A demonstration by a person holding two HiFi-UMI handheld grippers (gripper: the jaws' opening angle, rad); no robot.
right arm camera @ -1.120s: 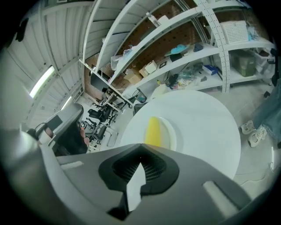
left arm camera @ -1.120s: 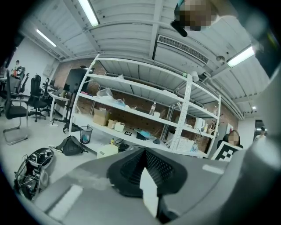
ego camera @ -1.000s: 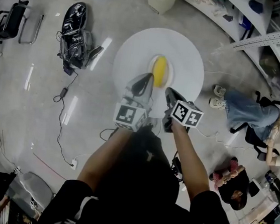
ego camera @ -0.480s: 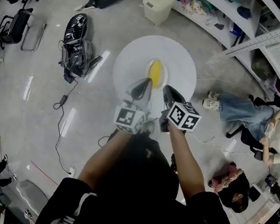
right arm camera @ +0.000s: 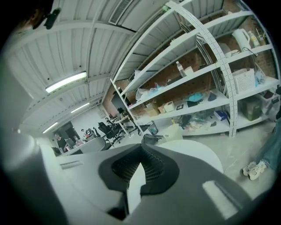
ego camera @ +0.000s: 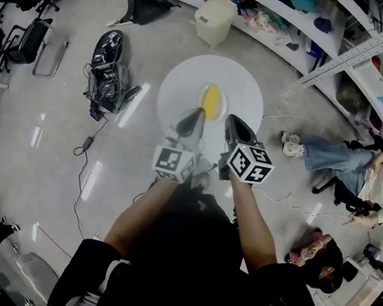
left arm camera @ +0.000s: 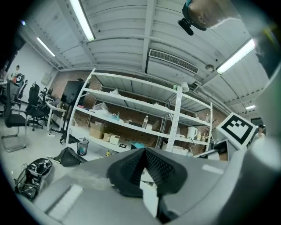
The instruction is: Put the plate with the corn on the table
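The yellow corn [ego camera: 212,101] lies on a small plate [ego camera: 202,103] in the middle of the round white table [ego camera: 248,86]. In the head view both grippers hang above the table's near edge, just short of the plate. My left gripper [ego camera: 198,113] has its jaws shut with nothing between them, and its own view shows the closed tips [left arm camera: 145,151] pointing at the shelving. My right gripper [ego camera: 231,119] is shut and empty too; beyond its tips [right arm camera: 141,147] the table [right arm camera: 197,154] shows below.
A cream bin [ego camera: 213,20], a black bag [ego camera: 146,5] and a black case with cables [ego camera: 109,62] stand on the floor around the table. Shelving [ego camera: 318,26] runs along the back. A person [ego camera: 330,155] sits on the floor at the right.
Both grippers have risen, and the table looks smaller and farther below them. Their tips have drawn slightly back from the plate, which stays on the table with the corn.
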